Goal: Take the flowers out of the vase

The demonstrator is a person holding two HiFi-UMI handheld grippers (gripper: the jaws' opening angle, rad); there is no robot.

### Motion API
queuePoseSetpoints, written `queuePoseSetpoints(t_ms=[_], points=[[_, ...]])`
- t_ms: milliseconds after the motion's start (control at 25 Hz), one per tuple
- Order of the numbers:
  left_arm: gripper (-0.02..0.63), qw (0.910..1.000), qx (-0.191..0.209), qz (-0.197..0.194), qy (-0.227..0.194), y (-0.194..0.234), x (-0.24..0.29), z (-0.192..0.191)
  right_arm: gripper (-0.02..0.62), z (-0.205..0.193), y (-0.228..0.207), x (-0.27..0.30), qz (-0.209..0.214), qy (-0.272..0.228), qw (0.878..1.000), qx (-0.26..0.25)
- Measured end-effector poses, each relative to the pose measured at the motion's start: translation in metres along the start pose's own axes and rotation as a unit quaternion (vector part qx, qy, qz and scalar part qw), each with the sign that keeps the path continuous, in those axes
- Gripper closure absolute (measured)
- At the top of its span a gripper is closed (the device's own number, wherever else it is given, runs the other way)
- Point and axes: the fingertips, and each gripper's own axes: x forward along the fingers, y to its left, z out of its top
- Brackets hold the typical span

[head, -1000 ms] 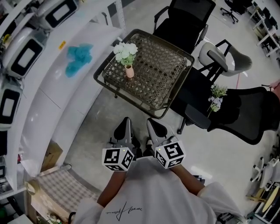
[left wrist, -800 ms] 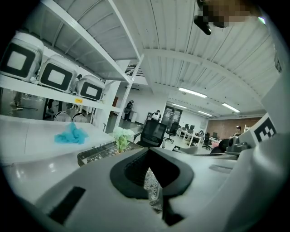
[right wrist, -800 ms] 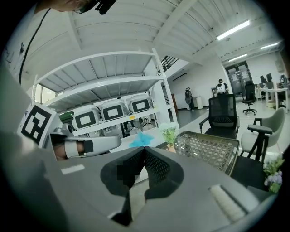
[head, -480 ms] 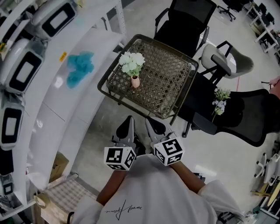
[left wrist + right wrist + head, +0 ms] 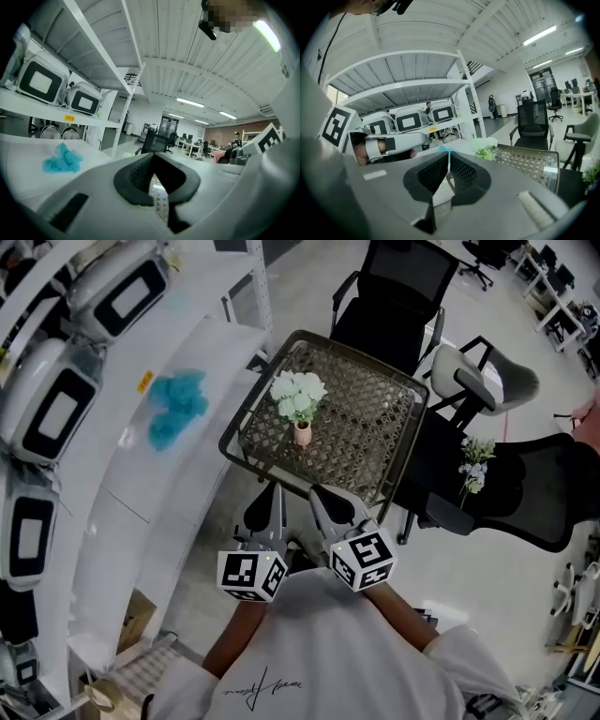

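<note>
Targeting: flowers (image 5: 298, 395), a white bunch standing in the vase (image 5: 302, 434), not yet lifted out.
Vase: pink, small, upright on the table (image 5: 375, 442), ahead of both claws and well apart from them.
Axis: stems run vertical, so I'd judge the pull goes straight up, vase kept down.
Bearing: bunch lies between the two claws' lines, ahead-right of the left claw (image 5: 275, 491) and ahead-left of the right claw (image 5: 320, 493).
Nearer: about even; I can't call one clearly closer.
Left claw: clenched, tips meeting, nothing in it.
Right claw: all but closed, a hairline gap just starting to open, empty; its own view has the bunch just right of the jaw line.
Reach: both must part wider and go forward over the table's near rim.
Decoy: sprig (image 5: 472, 463) on the chair (image 5: 525, 493), far right of the right claw.
Clutter: blue cloth (image 5: 178, 407) on the shelf, left of the left claw.
</note>
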Motion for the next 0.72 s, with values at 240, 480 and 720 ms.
queuePoseSetpoints(t_ms=[240, 480, 720], points=[[0.604, 0.9999, -0.002, -0.012, 0.001, 0.021, 0.005, 0.001, 0.565, 0.004, 0.009, 0.023, -0.011, -0.009, 1.000, -0.007], [0.604, 0.9995, -0.007, -0.022, 0.022, 0.027, 0.015, -0.011, 0.557, 0.005, 0.007, 0.039, -0.022, -0.009, 1.000, -0.007], [0.604, 0.9987, 0.000, -0.025, 0.044, 0.033, 0.029, -0.024, 0.538, 0.002, -0.006, 0.056, -0.031, -0.011, 0.999, -0.002]])
